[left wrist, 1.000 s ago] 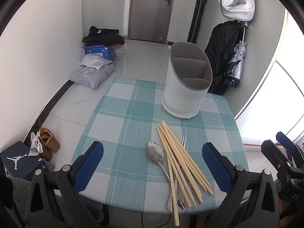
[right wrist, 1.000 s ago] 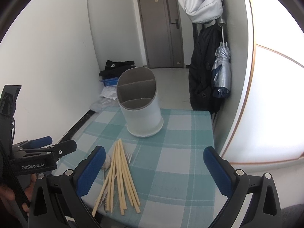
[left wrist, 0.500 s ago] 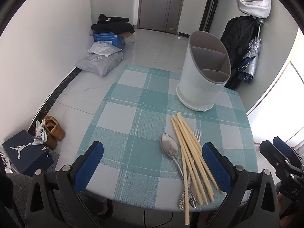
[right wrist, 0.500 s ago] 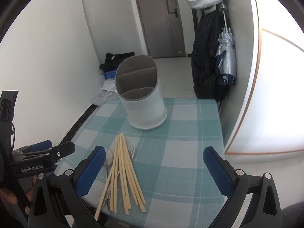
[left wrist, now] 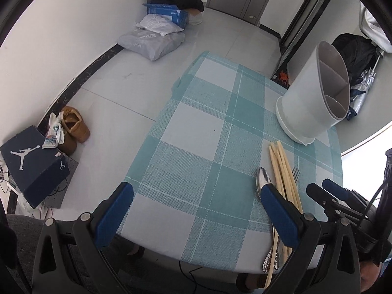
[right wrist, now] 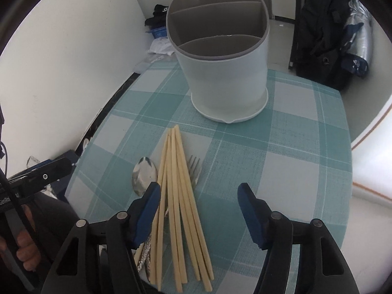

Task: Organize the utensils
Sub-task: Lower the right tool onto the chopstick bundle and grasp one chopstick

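Several wooden chopsticks (right wrist: 177, 196) lie fanned on the checked tablecloth (right wrist: 281, 166), over a metal spoon (right wrist: 143, 175) and a fork (right wrist: 194, 166). Behind them stands a white utensil holder (right wrist: 220, 56) with three compartments. My right gripper (right wrist: 199, 208) hovers above the chopsticks' near ends, its jaws closing, pads touching nothing. In the left wrist view the chopsticks (left wrist: 285, 169), spoon (left wrist: 263, 178) and holder (left wrist: 316, 98) sit at the right. My left gripper (left wrist: 196, 215) is open over bare cloth, its right finger above the spoon handle. The right gripper (left wrist: 330, 196) shows at the right edge.
The table's near edge (left wrist: 196, 259) lies just below both grippers. On the floor to the left are a dark shoe box (left wrist: 31, 161), brown shoes (left wrist: 73, 125) and grey bags (left wrist: 152, 41). A black bag and a folded umbrella (right wrist: 355, 49) stand behind the table.
Both grippers dropped toward the table and tipped downward. The right one came over the chopsticks and its jaws narrowed. The left one shifted left, so the utensils now sit at its right.
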{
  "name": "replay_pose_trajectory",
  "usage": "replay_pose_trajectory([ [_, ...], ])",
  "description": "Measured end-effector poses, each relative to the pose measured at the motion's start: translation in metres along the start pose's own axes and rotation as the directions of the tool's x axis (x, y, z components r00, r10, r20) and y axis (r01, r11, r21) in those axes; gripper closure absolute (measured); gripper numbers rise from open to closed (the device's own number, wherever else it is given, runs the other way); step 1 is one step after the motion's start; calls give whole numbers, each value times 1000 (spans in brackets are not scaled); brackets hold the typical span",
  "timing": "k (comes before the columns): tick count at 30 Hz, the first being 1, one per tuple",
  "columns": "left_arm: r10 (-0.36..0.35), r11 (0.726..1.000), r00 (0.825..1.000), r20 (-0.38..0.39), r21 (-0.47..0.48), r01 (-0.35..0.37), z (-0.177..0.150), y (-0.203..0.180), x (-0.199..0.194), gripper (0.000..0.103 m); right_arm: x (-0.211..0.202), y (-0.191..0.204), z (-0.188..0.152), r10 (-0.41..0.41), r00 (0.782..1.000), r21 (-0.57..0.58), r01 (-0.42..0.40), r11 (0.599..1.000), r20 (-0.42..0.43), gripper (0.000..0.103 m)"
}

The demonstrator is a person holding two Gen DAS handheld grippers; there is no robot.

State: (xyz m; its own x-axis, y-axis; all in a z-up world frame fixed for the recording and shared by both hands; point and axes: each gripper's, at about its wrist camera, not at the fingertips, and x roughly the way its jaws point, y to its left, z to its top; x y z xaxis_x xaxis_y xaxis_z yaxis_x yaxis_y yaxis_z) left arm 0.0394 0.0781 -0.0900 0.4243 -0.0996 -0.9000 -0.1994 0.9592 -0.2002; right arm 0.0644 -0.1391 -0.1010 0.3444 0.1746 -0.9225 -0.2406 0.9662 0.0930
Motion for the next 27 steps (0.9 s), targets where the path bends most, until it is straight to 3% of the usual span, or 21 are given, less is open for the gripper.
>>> replay_pose_trajectory([
  [4,-38,998,999,-21,-49,36,4,8,4,1,18,7,16,-16,999,-41,15,999,-28,49],
  [9,-70,995,997,-36,-69,68,10,11,8,1,33,19,32,-28,999,-100,25,995,-25,54],
  [13,-90,993,995,-50,-86,86,13,14,11,1,47,20,44,-68,996,-132,60,989,-54,68],
  [21,-113,988,990,-80,-111,104,14,18,16,1,54,20,39,-41,993,-144,25,989,-108,68],
  [27,-99,989,992,-82,-114,89,15,19,19,1,61,26,46,-33,994,-171,15,985,-103,68],
])
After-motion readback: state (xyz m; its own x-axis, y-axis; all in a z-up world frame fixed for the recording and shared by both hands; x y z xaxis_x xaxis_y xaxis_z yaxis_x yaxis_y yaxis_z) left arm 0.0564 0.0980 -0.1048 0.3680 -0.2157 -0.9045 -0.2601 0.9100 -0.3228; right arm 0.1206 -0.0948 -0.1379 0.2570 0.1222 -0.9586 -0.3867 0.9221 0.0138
